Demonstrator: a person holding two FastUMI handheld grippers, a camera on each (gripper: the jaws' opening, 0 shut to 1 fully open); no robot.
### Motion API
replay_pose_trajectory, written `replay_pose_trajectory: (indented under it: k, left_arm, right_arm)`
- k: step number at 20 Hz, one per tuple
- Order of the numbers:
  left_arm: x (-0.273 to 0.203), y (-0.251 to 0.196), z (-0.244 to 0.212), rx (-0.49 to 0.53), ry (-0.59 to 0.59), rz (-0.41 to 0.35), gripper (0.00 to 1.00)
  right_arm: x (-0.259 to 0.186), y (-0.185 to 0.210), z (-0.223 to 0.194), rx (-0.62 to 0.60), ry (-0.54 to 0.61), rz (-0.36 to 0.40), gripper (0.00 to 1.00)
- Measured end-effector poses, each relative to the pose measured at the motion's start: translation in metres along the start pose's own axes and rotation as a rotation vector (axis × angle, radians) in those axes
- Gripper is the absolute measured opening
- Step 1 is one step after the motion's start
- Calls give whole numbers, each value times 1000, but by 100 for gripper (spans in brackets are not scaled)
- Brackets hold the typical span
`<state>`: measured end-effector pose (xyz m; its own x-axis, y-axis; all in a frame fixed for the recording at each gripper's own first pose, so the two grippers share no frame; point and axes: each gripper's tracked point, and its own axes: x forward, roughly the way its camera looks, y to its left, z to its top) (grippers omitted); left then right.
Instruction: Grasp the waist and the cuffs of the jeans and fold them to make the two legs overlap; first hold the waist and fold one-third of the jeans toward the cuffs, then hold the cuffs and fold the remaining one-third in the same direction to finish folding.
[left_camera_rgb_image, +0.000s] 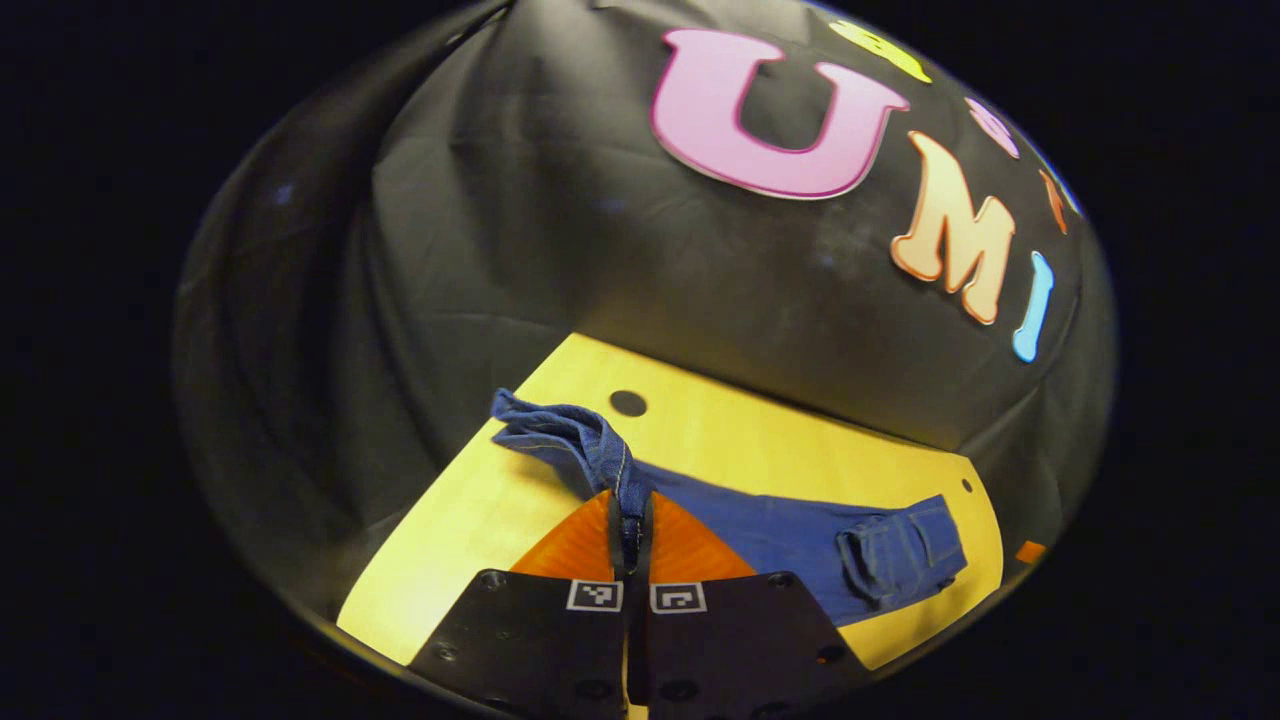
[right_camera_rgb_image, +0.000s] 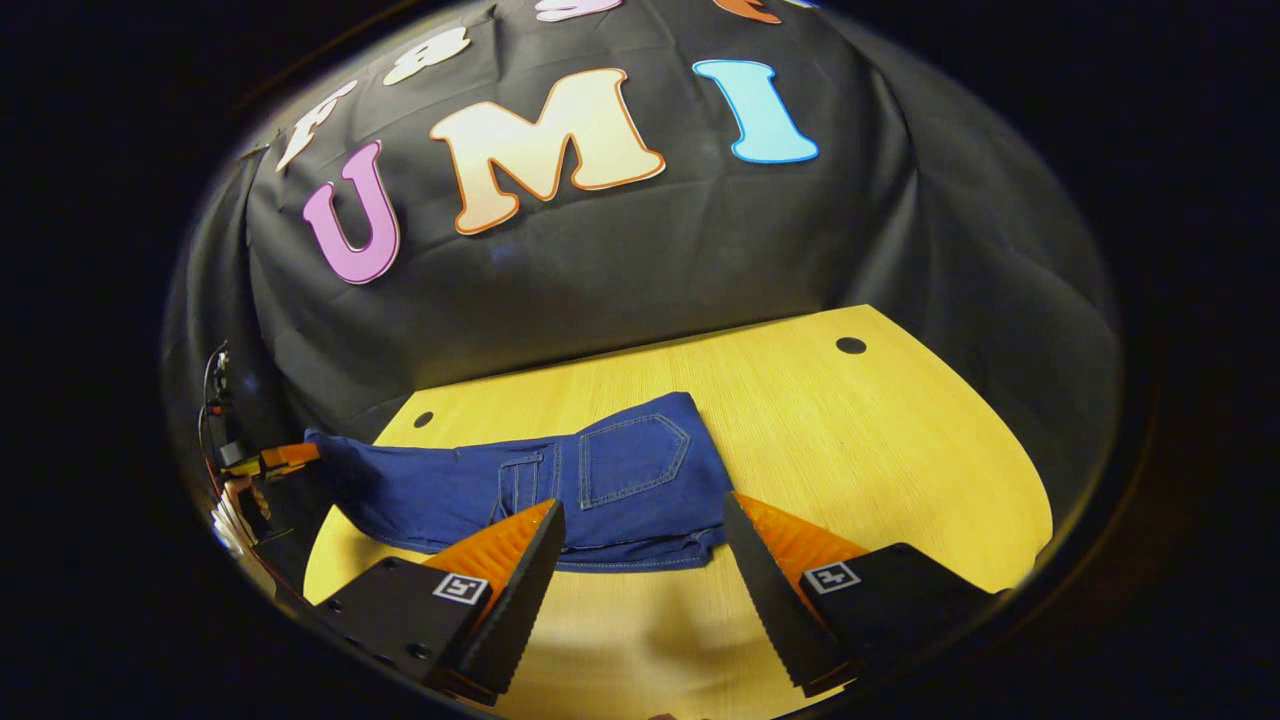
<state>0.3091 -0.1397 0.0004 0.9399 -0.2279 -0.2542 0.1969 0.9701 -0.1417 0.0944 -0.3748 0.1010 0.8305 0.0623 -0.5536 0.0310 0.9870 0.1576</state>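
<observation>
The jeans (right_camera_rgb_image: 560, 480) have their near waist edge hidden behind the right gripper's fingers (right_camera_rgb_image: 520, 560)

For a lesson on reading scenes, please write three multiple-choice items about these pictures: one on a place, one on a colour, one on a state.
1. Where do the jeans lie?
A. on the wooden table
B. on a chair
C. on the floor

2. What colour are the jeans?
A. black
B. blue
C. grey

3. How does the left gripper stand?
A. wide open above the table
B. shut on a cup
C. shut on the jeans

Answers:
1 A: the denim is spread on the yellow wood.
2 B: the cloth is dark blue in both views.
3 C: the left gripper view shows both orange fingers pressed on a fold of denim.
</observation>
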Motion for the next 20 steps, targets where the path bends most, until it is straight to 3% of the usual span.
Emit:
replay_pose_trajectory:
  k: [2, 3, 4, 5, 7, 8, 10, 11, 12, 13, 15, 16, 20]
  left_arm:
    - [-3, -43, 11, 18, -31, -23, 0]
    - [-2, -67, 13, 28, -40, -40, 0]
    - [-2, -92, 16, 37, -48, -56, 0]
    - [0, -116, 18, 42, -58, -79, 0]
    - [1, -169, 17, 50, -72, -131, 0]
    - [2, -197, 15, 53, -78, -162, 0]
    - [6, -248, 8, 72, -84, -210, 0]
    - [8, -271, 2, 86, -84, -229, 0]
    - [9, -295, -7, 98, -71, -249, 0]
    - [11, -318, -21, 109, -53, -267, 0]
    - [13, -358, -55, 147, -13, -300, 0]
    - [16, -375, -75, 175, 13, -308, 0]
    - [21, -401, -149, 272, 114, -241, 0]
  right_arm:
    - [-2, -19, 4, -7, 13, 19, 98]
    - [-2, -28, 7, -10, 15, 30, 94]
    - [-1, -39, 11, -13, 17, 36, 98]
    - [0, -50, 13, -17, 20, 41, 94]
    - [1, -74, 21, -23, 20, 46, 94]
    - [3, -83, 25, -23, 18, 52, 98]
    - [4, -102, 31, -26, 14, 57, 94]
    - [5, -111, 32, -32, 12, 54, 98]
    - [6, -120, 33, -42, 13, 51, 94]
    - [5, -129, 31, -54, 17, 48, 98]
    - [5, -142, 29, -73, 23, 44, 94]
    - [5, -146, 28, -76, 23, 45, 98]
    - [8, -149, 17, -56, 41, 66, 98]
